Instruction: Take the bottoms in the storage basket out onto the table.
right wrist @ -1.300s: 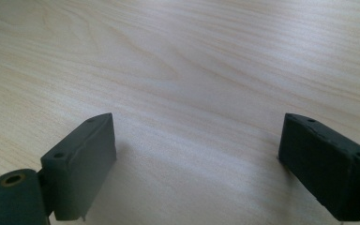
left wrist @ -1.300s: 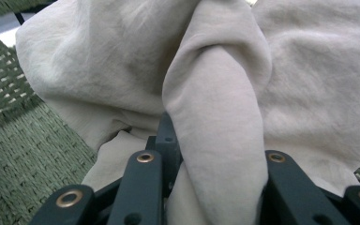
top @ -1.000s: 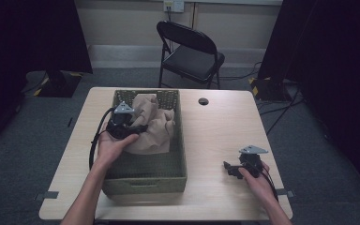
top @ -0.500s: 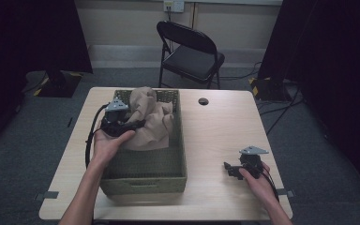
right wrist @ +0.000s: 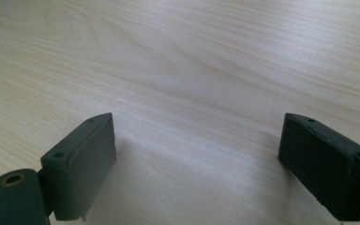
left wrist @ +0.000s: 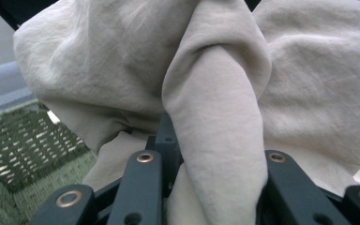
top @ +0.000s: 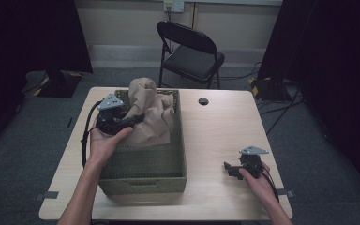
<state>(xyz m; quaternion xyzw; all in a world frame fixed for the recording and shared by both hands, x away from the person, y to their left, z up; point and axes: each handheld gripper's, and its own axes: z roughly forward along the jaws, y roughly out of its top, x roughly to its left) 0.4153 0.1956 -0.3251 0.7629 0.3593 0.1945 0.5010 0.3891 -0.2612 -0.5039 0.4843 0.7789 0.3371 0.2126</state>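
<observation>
A beige cloth [top: 147, 115] rises out of a woven green basket [top: 145, 180] on the left half of the table. My left gripper [top: 133, 118] is shut on a fold of that cloth [left wrist: 215, 136] and holds it up above the basket's back end; the jaw tips are hidden in the fabric. My right gripper [top: 228, 169] rests low over the bare wood at the front right, its jaws wide apart [right wrist: 197, 159] with nothing between them.
A small black round disc [top: 203, 101] lies near the table's far edge. A black folding chair [top: 190, 51] stands behind the table. Bare light wood tabletop [top: 220, 131] stretches between basket and right gripper.
My left gripper has lifted the cloth higher and drawn it toward the basket's left rear corner, so the fabric now peaks well above the rim. The right gripper has stayed put.
</observation>
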